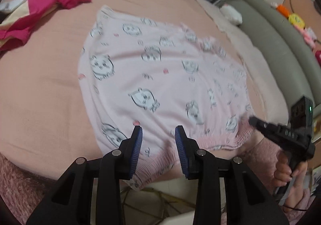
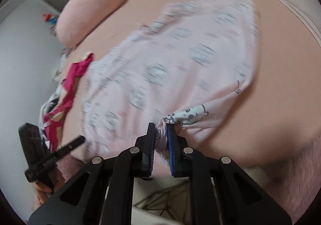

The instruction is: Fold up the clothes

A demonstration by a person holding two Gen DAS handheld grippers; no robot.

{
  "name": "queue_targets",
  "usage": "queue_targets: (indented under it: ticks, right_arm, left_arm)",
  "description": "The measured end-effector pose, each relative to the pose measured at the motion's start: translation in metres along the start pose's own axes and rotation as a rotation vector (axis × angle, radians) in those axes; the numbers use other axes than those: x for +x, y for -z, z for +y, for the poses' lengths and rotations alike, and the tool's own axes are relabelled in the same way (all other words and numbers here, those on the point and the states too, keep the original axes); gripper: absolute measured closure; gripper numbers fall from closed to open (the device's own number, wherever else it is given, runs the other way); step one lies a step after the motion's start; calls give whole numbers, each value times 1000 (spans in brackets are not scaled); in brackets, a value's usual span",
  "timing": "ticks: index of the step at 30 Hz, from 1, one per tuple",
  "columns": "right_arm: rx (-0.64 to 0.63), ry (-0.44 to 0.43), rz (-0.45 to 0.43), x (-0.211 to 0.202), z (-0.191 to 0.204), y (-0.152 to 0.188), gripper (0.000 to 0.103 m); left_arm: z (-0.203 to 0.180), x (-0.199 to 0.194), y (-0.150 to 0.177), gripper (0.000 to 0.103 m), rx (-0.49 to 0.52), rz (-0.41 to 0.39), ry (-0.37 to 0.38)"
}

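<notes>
- Black left gripper (image 1: 158, 130) at the bottom centre of the left wrist view: blue-padded fingers (image 1: 138, 144) spread wide, nothing between them, hovering over the elastic waistband at the near edge of the pale pink printed garment (image 1: 160, 76).
- Right gripper (image 2: 161, 127) at the bottom centre of the right wrist view: fingers narrow, pinching a bunched fold of the same garment (image 2: 170, 60) at its near edge; cloth is visibly gathered between the pads.
- Left wrist view also shows the right gripper at lower right, held by a person's hand (image 1: 289, 173); its tip sits at the garment's waistband corner.
- Garment lies spread mostly flat on the pink bed sheet (image 1: 40, 84), filling mid-frame, cartoon face print up, waistband toward the cameras.
- Fuzzy pink blanket (image 1: 18, 181) along the near edge of the bed.
- Magenta clothing (image 1: 40, 10) piled at upper left of the left wrist view, apart from the garment.
- Pink pillow (image 2: 90, 4) at upper left of the right wrist view.
- Right wrist view is motion-blurred.
</notes>
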State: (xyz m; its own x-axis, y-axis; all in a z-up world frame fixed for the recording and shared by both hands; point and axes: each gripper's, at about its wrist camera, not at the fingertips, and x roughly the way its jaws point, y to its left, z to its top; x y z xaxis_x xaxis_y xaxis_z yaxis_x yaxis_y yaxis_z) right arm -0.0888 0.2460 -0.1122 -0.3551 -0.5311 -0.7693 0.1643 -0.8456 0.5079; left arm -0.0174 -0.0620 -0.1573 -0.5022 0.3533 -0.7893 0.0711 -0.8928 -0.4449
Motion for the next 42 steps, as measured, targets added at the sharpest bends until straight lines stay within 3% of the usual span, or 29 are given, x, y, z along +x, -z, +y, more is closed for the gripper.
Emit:
queue_targets:
  ticks: [6, 8, 11, 13, 15, 17, 20, 23, 29, 32, 42]
  right_arm:
    - [-195, -23, 30, 40, 63, -28, 93]
    - [-239, 0, 83, 65, 73, -25, 93]
    - [-236, 48, 208, 102, 64, -14, 85]
    - [-191, 1, 182, 85, 59, -15, 77]
    - [-154, -42, 120, 58, 53, -15, 61]
    - [-146, -43, 57, 33, 49, -11, 61]
    - [-185, 30, 23, 20, 44, 1, 60]
    - [-235, 99, 53, 30, 42, 15, 60]
    - [-282, 228, 123, 56, 32, 36, 61]
    - [-187, 201, 116, 43, 13, 37, 61]
    - [-153, 213, 90, 33, 7, 41, 61]
  left_arm:
    - [6, -1, 5, 67, -13, 7, 1]
    - [4, 0, 4, 67, -11, 8, 13]
    - [3, 2, 1, 67, -23, 14, 59]
    - [0, 3, -4, 67, -16, 24, 87]
    - [-5, 6, -9, 67, -3, 34, 109]
    - [-14, 11, -16, 67, 34, 43, 110]
    - [-32, 30, -31, 67, 82, 71, 122]
    - [-50, 52, -45, 67, 118, 111, 151]
    - [-73, 97, -50, 67, 166, 239, 112]
    - [-78, 97, -48, 67, 161, 248, 153]
    - [-101, 109, -42, 67, 193, 304, 208]
